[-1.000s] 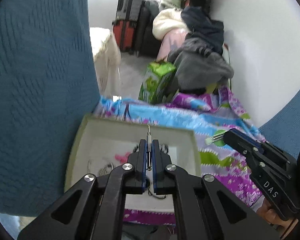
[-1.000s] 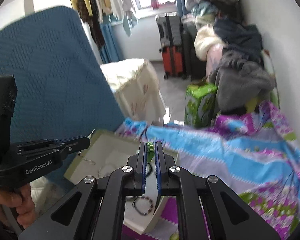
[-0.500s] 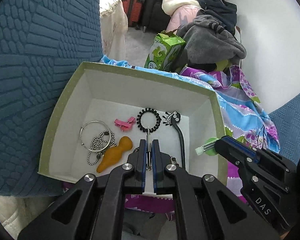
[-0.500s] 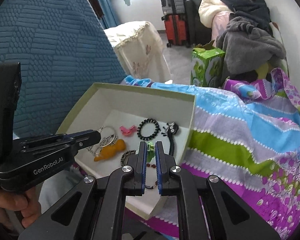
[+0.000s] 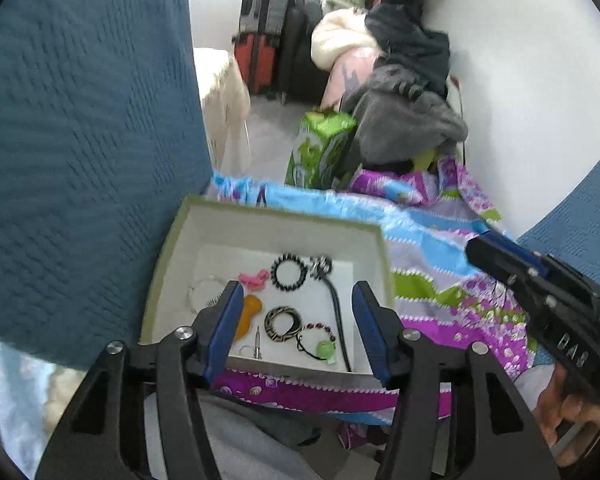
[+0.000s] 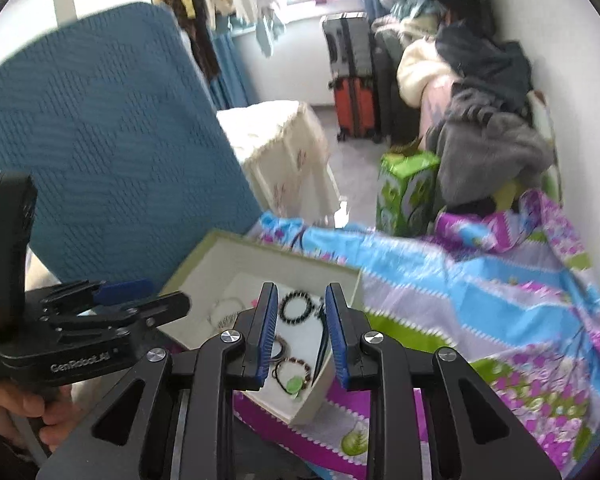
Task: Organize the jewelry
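**Jewelry gathered in the box, both grippers empty**

The left gripper (image 5: 296,312) hangs above the near edge of the white box (image 5: 284,216) with its fingers spread wide and nothing between them. The right gripper (image 6: 302,320) is also released, its fingers parted less widely, and it too holds nothing; it hovers over the box's near right corner.

The box sits on a patterned blanket (image 5: 432,276), beside a blue quilted cushion (image 5: 84,140). Inside it lie a black beaded bracelet (image 5: 288,273), a pink clip (image 5: 254,279), an orange piece (image 5: 247,316), a striped bangle (image 5: 283,323), a dark beaded bracelet with a green charm (image 5: 320,340), a small silver pin with a ring (image 5: 257,344), a black cord with a silver ornament (image 5: 334,300) and a pale silvery chain (image 5: 204,296), which is partly hidden behind the left finger.

Judging from this, the gathering appears largely done: no jewelry is visible on the blanket around the box, though blur and the grippers hide part of it. What may remain is sorting within the box, since the pieces lie loose, some touching, and the box has no visible compartments
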Demonstrator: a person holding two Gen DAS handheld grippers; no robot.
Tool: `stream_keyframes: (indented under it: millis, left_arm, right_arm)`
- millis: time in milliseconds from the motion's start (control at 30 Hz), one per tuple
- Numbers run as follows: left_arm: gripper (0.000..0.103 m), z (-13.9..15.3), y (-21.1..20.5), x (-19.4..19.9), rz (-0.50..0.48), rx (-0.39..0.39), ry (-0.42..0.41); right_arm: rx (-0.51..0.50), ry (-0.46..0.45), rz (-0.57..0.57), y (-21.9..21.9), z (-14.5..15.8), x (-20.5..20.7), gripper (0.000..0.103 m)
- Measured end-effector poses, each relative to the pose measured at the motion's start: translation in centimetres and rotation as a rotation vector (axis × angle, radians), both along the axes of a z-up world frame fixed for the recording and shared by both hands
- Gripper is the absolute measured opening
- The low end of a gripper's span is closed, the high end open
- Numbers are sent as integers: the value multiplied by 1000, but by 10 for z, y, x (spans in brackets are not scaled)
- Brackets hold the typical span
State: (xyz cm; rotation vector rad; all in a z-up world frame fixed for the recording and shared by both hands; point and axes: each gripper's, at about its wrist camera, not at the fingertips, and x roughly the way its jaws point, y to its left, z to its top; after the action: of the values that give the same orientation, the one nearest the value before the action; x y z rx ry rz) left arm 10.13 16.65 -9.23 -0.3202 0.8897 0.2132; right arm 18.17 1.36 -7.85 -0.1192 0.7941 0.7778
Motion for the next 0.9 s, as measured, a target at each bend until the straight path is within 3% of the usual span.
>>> stream_keyframes:
  millis: [233,433,633,900]
  left_arm:
    - [57,75,-19,-32,11,59,-114]
    - [58,114,-37,-58,28,110,-206]
    - [58,126,-53,-85,38,131,-261]
    - [58,114,-69,-103,49,131,-255]
  right_arm:
    - [91,-126,-19,-41,86,-28,23]
    - [132,-193,-31,-68,123,-58,23]
    - [142,-195,-54,-91,123,-86,24]
    - [108,-156,-53,-105,103,-116,24]
